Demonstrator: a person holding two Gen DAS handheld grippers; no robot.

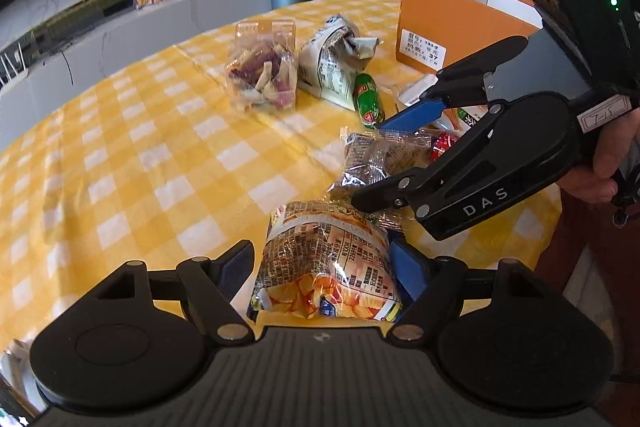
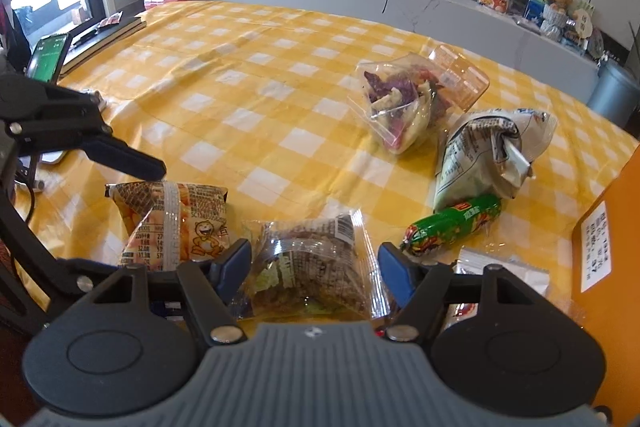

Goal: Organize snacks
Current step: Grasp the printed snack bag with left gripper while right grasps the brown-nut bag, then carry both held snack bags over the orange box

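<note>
My right gripper (image 1: pixel 394 163) is black, marked "DAS", with silver screws, blue-padded fingers (image 1: pixel 416 115) and a green light.

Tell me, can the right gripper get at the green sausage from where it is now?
Probably yes. The right gripper straddles a clear-wrapped brown snack, pads not visibly pressing. The green sausage lies just beyond its right finger on bare tablecloth, nothing on top, though the orange box stands close by.
</note>
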